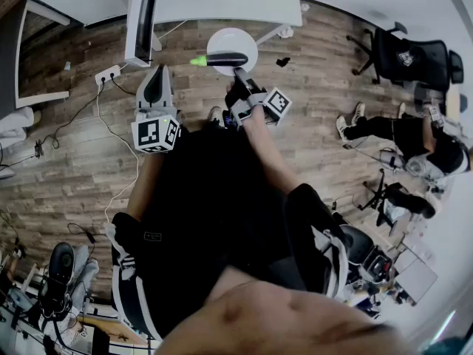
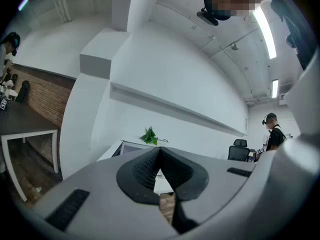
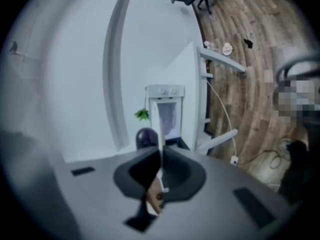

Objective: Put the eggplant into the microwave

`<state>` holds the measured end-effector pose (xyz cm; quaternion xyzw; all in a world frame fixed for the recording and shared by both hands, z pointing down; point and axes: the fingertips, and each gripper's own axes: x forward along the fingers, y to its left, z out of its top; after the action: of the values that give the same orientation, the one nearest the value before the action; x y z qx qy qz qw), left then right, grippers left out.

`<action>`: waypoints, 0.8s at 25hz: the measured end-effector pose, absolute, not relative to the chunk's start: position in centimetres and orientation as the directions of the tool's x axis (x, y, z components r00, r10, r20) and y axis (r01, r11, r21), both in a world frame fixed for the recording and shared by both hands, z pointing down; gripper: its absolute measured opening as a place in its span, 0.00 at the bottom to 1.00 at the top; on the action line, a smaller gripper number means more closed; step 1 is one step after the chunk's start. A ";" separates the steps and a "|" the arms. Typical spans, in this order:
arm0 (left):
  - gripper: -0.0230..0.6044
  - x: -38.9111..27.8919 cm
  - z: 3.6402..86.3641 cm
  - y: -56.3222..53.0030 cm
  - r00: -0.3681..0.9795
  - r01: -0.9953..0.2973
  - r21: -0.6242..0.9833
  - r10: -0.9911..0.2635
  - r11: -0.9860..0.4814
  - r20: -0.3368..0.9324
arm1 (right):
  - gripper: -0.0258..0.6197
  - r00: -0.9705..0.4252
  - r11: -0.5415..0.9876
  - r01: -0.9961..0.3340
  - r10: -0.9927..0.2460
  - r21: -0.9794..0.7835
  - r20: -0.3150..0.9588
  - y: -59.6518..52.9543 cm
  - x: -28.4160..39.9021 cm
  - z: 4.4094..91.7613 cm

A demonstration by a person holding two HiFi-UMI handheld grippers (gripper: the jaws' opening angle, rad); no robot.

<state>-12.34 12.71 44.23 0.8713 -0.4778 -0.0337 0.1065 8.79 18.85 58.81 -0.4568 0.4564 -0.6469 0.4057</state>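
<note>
Jaws together on right gripper point(image 3: 160, 153) (eggplant point(image 3: 146, 137) just beyond)

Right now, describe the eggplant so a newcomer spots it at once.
Below the white table at the top of the head view, the right gripper holds a round white plate by its rim. The eggplant lies on it: long, dark purple, with a bright green stem, alone on the plate.
</note>
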 end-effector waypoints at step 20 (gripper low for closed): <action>0.08 -12.3 44.3 12.6 0.552 -0.815 0.239 -0.833 -0.528 0.040 | 0.10 -0.251 -0.273 0.121 -0.939 -0.954 0.236 19.1 8.3 59.0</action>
<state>-12.27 12.57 44.32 0.8731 -0.4719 -0.0395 0.1158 8.30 19.09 58.98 -0.4580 0.4462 -0.6532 0.4056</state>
